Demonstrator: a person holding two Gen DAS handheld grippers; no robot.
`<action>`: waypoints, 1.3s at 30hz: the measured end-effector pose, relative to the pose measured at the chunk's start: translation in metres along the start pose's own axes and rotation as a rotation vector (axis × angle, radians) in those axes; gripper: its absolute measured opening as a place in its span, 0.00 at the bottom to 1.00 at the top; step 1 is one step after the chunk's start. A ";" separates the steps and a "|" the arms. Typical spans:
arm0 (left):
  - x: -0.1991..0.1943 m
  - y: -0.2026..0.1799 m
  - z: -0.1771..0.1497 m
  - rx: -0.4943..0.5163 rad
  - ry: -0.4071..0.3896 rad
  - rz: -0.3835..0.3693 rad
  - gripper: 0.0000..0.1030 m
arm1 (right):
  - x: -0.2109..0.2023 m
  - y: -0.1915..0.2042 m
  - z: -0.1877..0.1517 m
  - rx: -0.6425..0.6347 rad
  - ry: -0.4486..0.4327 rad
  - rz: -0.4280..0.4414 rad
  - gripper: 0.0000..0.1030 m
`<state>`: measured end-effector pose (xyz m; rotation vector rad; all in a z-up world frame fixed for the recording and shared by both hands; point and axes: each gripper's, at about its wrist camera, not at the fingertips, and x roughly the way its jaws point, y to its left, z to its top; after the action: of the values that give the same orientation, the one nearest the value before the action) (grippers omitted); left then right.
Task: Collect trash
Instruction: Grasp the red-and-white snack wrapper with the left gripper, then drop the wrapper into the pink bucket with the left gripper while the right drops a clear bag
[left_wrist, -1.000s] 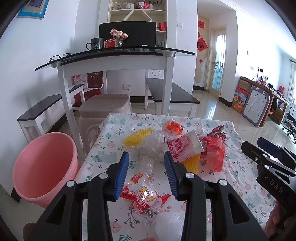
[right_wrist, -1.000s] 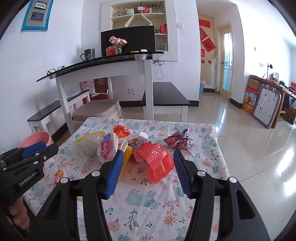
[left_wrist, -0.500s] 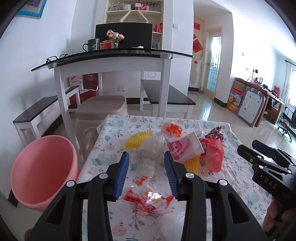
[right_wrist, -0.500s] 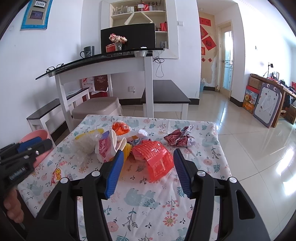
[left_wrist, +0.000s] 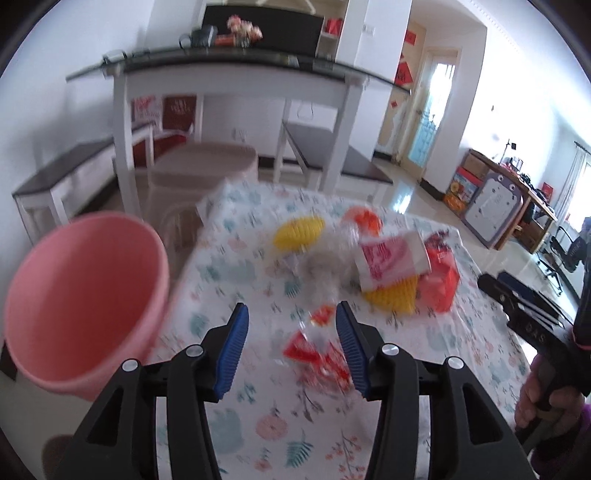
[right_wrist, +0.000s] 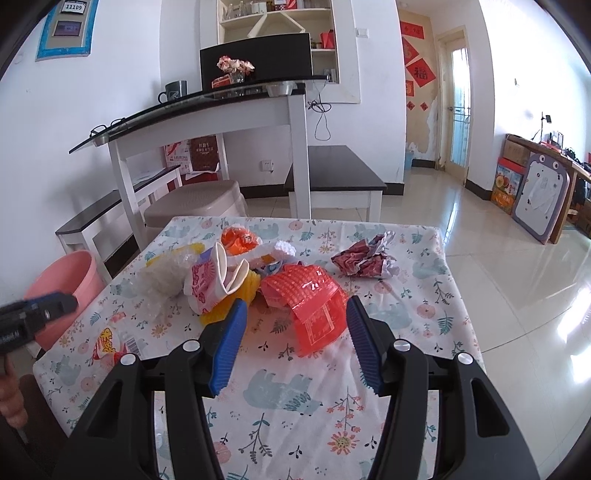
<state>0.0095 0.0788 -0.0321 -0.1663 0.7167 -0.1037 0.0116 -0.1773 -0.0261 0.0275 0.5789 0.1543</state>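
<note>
The left gripper (left_wrist: 291, 332) is spread wide, holding nothing, above a red snack wrapper (left_wrist: 317, 350) on the floral tablecloth (right_wrist: 424, 295); this view is motion-blurred, so the print is unreadable. The pink bucket (left_wrist: 81, 306) stands beside the table's left edge. The right gripper (right_wrist: 293, 332) is likewise released, hovering over a red mesh bag (right_wrist: 314, 306). "DAS" shows on its body in the left view. A wall plaque (right_wrist: 72, 7) reads "11109".
</note>
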 end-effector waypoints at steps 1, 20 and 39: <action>0.005 -0.001 -0.003 -0.009 0.022 -0.016 0.48 | 0.001 0.000 0.001 0.000 0.003 0.002 0.55; 0.037 -0.019 -0.019 -0.031 0.151 -0.065 0.19 | 0.010 -0.011 0.004 0.004 0.028 0.059 0.55; -0.002 0.011 -0.009 -0.074 0.049 -0.030 0.13 | 0.071 0.049 0.030 -0.105 0.145 0.238 0.12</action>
<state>0.0022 0.0889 -0.0393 -0.2458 0.7671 -0.1104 0.0794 -0.1174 -0.0363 -0.0169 0.7110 0.4207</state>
